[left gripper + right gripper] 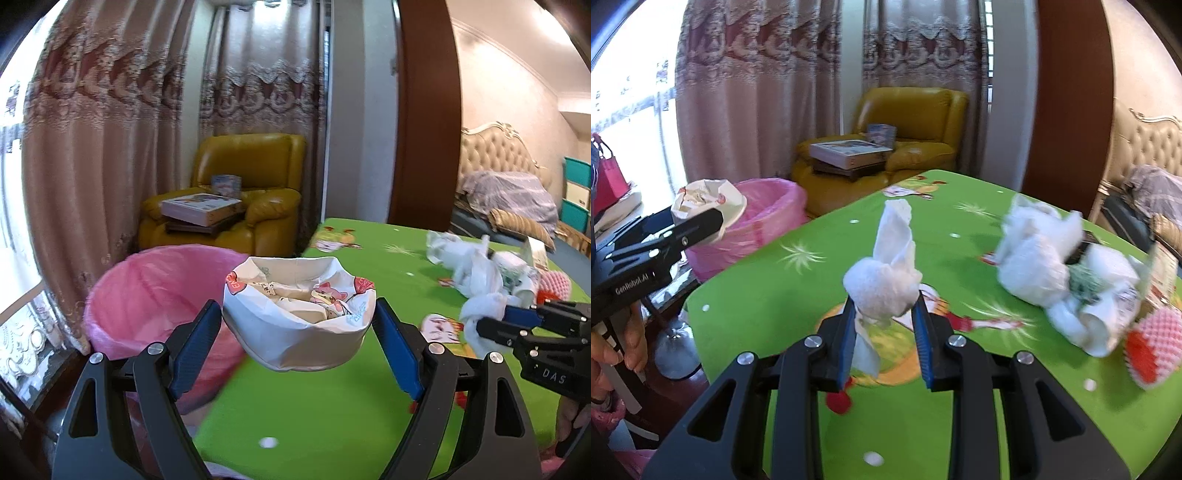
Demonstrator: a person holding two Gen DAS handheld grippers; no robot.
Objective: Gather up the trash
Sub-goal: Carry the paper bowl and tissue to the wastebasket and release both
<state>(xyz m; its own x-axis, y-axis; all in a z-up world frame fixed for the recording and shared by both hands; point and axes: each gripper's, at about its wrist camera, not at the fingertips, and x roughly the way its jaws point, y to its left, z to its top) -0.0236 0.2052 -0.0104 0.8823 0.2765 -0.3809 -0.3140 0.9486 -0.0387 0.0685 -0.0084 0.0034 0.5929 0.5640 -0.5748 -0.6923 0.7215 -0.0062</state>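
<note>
My left gripper [299, 317] is shut on a crushed white paper bowl [295, 321] with paper scraps inside, held above the table's left edge beside the pink-lined trash bin [147, 295]. The bowl [709, 206] and bin [764, 218] also show in the right wrist view. My right gripper [884, 314] is shut on a crumpled white tissue [882, 273], held above the green table [757, 288]. It shows in the left wrist view [484, 325] at the right, with the tissue [480, 314].
A pile of trash lies on the table's far right: white tissues and plastic [1034, 254], a paper cup [1108, 295], a pink foam net [1156, 347]. A yellow armchair [908, 129] with boxes stands behind, curtains beyond. A bed [509, 188] is at right.
</note>
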